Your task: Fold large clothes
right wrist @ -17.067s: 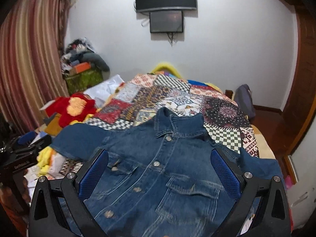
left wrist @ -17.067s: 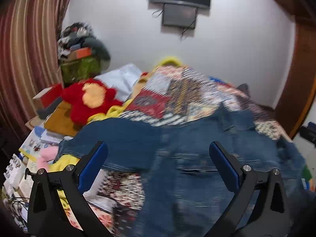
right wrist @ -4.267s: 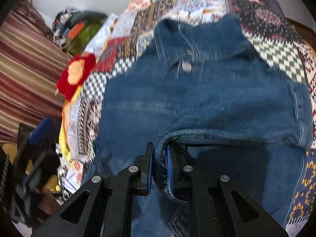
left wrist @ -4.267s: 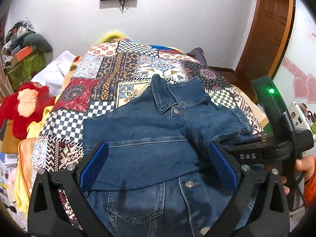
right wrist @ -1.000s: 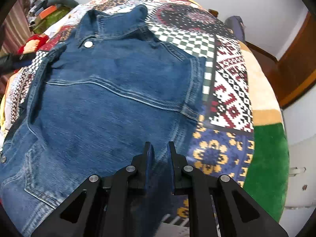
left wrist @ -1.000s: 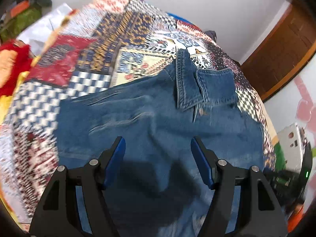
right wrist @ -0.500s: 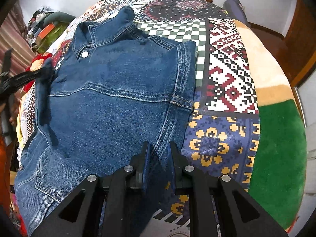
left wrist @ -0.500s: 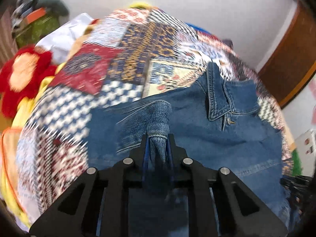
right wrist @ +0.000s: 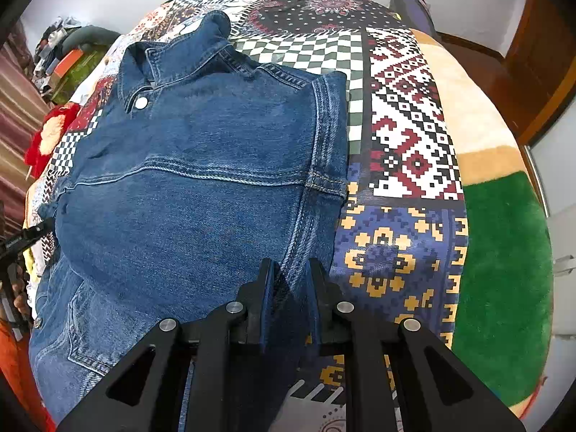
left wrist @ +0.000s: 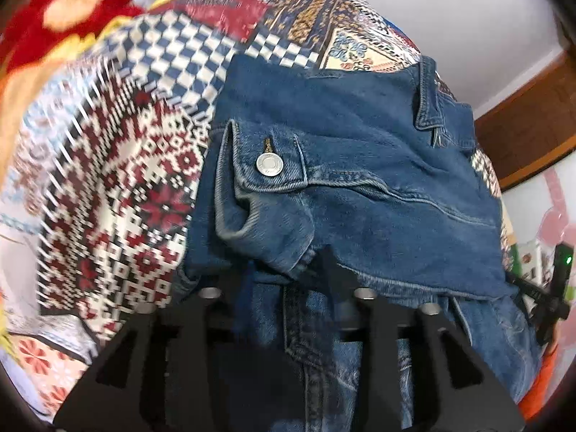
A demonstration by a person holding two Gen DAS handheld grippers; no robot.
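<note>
A blue denim jacket (right wrist: 201,180) lies on the patchwork quilt (right wrist: 406,144), collar (right wrist: 172,54) at the far end. In the left wrist view the sleeve cuff (left wrist: 266,180) with its metal button is folded across the jacket (left wrist: 378,165). My left gripper (left wrist: 288,270) sits low over it, jaws opening, with the cuff's end lying loosely between the fingers. My right gripper (right wrist: 289,288) is shut on the jacket's folded right side seam near the hem. The right gripper (left wrist: 550,288) also shows at the right edge of the left wrist view.
The quilt (left wrist: 118,165) covers the whole bed. A red plush toy (left wrist: 68,3) lies off the bed's left side, by piled clutter (right wrist: 64,54). A green blanket patch (right wrist: 504,270) is at the right, and a wooden door (left wrist: 532,122) beyond.
My left gripper closed on the sleeve cuff, carried it down and across the jacket, and now its jaws have parted around it. The right gripper stays shut on the side seam.
</note>
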